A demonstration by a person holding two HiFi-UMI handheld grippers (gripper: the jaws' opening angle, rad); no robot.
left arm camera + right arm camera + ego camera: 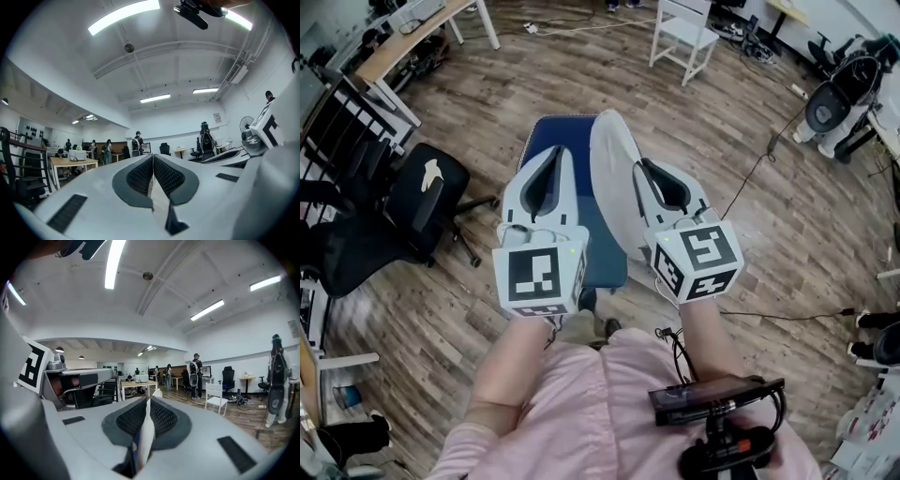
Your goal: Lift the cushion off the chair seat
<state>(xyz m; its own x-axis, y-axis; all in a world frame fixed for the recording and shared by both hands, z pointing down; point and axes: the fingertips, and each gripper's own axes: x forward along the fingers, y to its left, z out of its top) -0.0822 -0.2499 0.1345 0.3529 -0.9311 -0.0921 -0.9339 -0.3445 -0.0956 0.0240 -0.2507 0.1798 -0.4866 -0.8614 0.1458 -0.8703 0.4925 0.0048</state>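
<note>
One white oval fabric cushion point(611, 178) shows in the head view. It stands on edge over the single blue padded chair seat point(546, 133), its long axis running away from the person. It lies between two grippers: the right gripper point(641, 167) touches it, the left gripper point(551, 156) is just beside it.

In the left gripper view, the jaws are pressed together, with nothing clearly between them.

In the right gripper view, the jaws pinch the cushion's pale edge.

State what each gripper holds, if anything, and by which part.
The right gripper pinches the white cushion by its edge; the left gripper is shut on nothing.
</note>
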